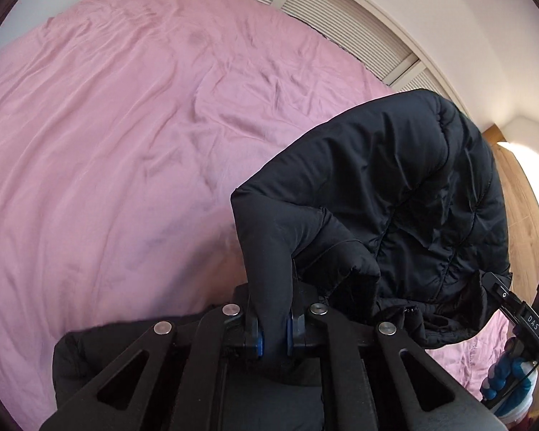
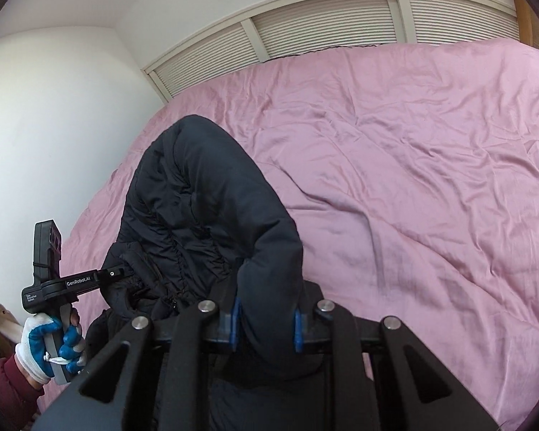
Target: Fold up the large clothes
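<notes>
Here both the left claw point(image 1: 273, 334) and right claw point(image 2: 266, 327) pinch the black jacket point(image 1: 395, 215), seemingly raised over the bed point(image 1: 125, 143)

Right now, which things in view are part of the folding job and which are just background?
Job:
- black puffer jacket, lifted over the bed
- left hand-held gripper, shut on jacket fabric
- right hand-held gripper, shut on jacket fabric
- pink bedspread, the folding surface

Background:
- louvered closet doors
- white wall
- wooden floor
</notes>
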The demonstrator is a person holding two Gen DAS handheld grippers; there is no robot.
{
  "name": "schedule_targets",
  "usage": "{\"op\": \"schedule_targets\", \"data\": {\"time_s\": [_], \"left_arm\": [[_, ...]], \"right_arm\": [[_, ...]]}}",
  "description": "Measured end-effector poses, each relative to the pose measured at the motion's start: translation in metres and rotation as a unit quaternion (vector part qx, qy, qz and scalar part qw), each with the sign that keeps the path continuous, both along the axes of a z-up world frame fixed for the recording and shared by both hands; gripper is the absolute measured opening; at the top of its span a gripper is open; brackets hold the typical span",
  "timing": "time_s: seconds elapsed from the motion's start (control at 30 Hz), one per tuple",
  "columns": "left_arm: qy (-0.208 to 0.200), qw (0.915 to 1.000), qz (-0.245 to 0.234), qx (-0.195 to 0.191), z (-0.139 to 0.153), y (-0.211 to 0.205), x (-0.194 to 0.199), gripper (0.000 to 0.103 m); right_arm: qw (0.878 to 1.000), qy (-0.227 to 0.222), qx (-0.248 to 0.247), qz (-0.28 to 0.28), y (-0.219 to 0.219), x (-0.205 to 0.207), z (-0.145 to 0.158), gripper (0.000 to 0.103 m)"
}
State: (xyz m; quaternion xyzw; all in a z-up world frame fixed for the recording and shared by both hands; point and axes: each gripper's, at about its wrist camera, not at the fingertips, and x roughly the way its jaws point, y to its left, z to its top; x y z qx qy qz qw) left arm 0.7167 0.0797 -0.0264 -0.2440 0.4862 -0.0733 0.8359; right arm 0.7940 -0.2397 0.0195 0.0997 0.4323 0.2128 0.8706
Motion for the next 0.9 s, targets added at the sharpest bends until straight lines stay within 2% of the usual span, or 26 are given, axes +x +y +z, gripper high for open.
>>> {"op": "schedule_targets", "data": {"time_s": [0.13, 0.3, 0.37, 0.57, 0.63, 0.77, 0.9], "left_arm": [[-0.014, 0.9995, -0.003, -0.03, 0.014, 0.007, -0.052, 0.008], [-0.014, 0.9994, -0.014, -0.027, 0.011, 0.004, -0.109, 0.008], [-0.008, 0.9996, -0.017, -0.023, 0.001, 0.003, -0.13, 0.008], [0.034, 0.999, -0.021, 0.022, -0.043, 0.003, -0.18, 0.004], [0.046, 0.9989, -0.003, 0.01, -0.057, 0.014, -0.192, 0.004], [0.043, 0.9989, 0.016, -0.008, -0.055, 0.026, -0.206, 0.004], [0.031, 0.9993, 0.014, 0.012, -0.034, 0.025, -0.217, 0.004]], "right_arm": [[1.0, -0.009, 0.013, 0.004, -0.007, -0.052, 0.018, 0.02], [0.999, -0.009, 0.037, -0.02, -0.03, -0.109, 0.019, 0.02], [0.998, -0.003, 0.048, -0.034, -0.04, -0.13, 0.01, 0.02], [0.994, 0.029, 0.073, -0.073, -0.067, -0.186, -0.029, 0.02], [0.993, 0.042, 0.065, -0.084, -0.074, -0.199, -0.047, 0.02], [0.992, 0.071, 0.03, -0.104, -0.082, -0.217, -0.082, 0.02], [0.99, 0.076, 0.022, -0.118, -0.095, -0.233, -0.091, 0.02]]}}
